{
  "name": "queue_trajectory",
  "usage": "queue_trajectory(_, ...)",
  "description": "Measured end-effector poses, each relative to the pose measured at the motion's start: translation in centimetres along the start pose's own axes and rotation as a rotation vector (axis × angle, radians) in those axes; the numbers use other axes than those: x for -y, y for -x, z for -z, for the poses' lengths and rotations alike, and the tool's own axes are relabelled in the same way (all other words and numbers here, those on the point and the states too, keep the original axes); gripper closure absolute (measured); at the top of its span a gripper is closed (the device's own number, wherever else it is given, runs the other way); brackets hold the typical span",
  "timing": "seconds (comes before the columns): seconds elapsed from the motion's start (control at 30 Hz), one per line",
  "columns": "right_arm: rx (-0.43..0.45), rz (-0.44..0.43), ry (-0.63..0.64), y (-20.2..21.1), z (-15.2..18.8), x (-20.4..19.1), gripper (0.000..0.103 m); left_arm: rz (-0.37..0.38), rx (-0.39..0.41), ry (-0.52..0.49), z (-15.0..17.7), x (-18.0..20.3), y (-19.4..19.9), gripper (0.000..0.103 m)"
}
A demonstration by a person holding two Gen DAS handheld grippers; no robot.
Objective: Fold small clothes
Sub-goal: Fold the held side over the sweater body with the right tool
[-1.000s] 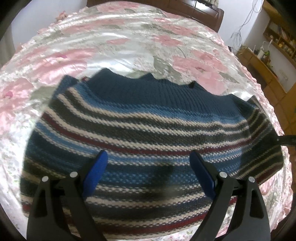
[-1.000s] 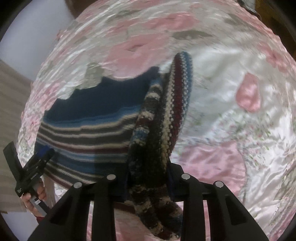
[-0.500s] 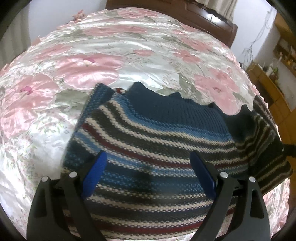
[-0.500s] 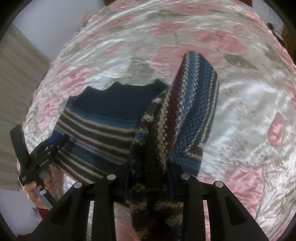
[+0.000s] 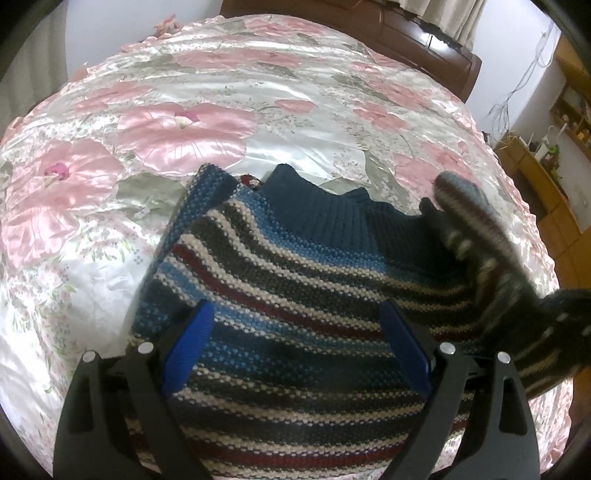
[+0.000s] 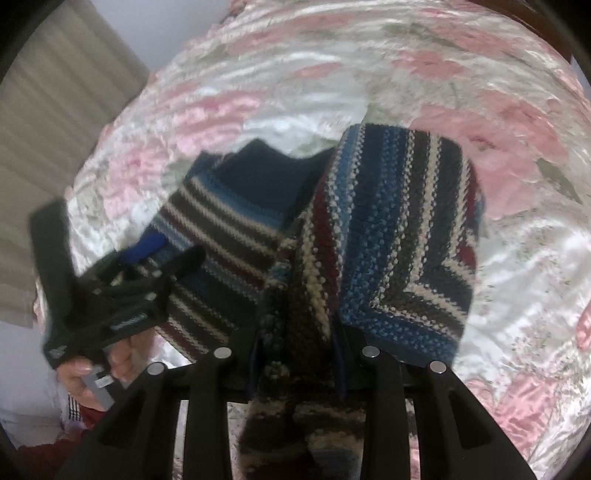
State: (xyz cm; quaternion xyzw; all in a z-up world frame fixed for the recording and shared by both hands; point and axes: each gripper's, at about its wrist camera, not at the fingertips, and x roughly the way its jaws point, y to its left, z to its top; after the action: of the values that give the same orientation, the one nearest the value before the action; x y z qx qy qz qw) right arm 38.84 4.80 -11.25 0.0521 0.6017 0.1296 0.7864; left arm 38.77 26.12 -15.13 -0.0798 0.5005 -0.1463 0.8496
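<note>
A small striped knit sweater in blue, grey, cream and dark red lies on the floral bedspread, its navy ribbed collar at the far side. My left gripper hovers open over the sweater's body, nothing between its blue pads. My right gripper is shut on the sweater's right sleeve, which hangs lifted and spread above the bed. In the left wrist view that sleeve rises blurred at the right. The left gripper shows at the left of the right wrist view, held by a hand.
The pink and white satin bedspread covers the whole bed. A dark wooden headboard stands at the far end. Wooden shelves are to the right of the bed. A beige curtain hangs on the left.
My right gripper has carried the sleeve up and inward over the sweater, the sleeve unfurling wider. My left gripper has drawn back and shifted left, staying open.
</note>
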Motion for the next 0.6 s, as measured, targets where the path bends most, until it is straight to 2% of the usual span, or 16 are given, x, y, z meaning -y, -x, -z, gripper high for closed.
queue_trajectory(0.1,-0.034,-0.003,-0.007,-2.4,0.2,-0.2,0.067,0.001,-0.002,0.008,0.0,-0.2,-0.1,0.012)
queue_trajectory(0.17,-0.059,-0.044,-0.022,-3.6,0.5,-0.2,0.059,0.003,-0.009,0.009,0.0,-0.3,-0.4,0.012)
queue_trajectory(0.27,-0.07,-0.088,-0.034,-4.0,0.8,-0.2,0.057,0.01,-0.022,0.011,0.0,-0.3,-0.8,0.012)
queue_trajectory(0.4,-0.027,-0.152,-0.085,-1.6,1.7,0.9,0.058,0.024,-0.024,0.012,0.1,0.0,-0.7,0.012)
queue_trajectory(0.53,0.018,-0.167,-0.17,1.5,3.6,3.6,0.058,0.121,-0.057,0.019,0.7,1.6,-0.7,0.012)
queue_trajectory(0.6,0.031,-0.101,-0.187,2.5,4.7,5.2,0.058,0.161,-0.088,-0.01,1.3,3.0,-1.1,0.012)
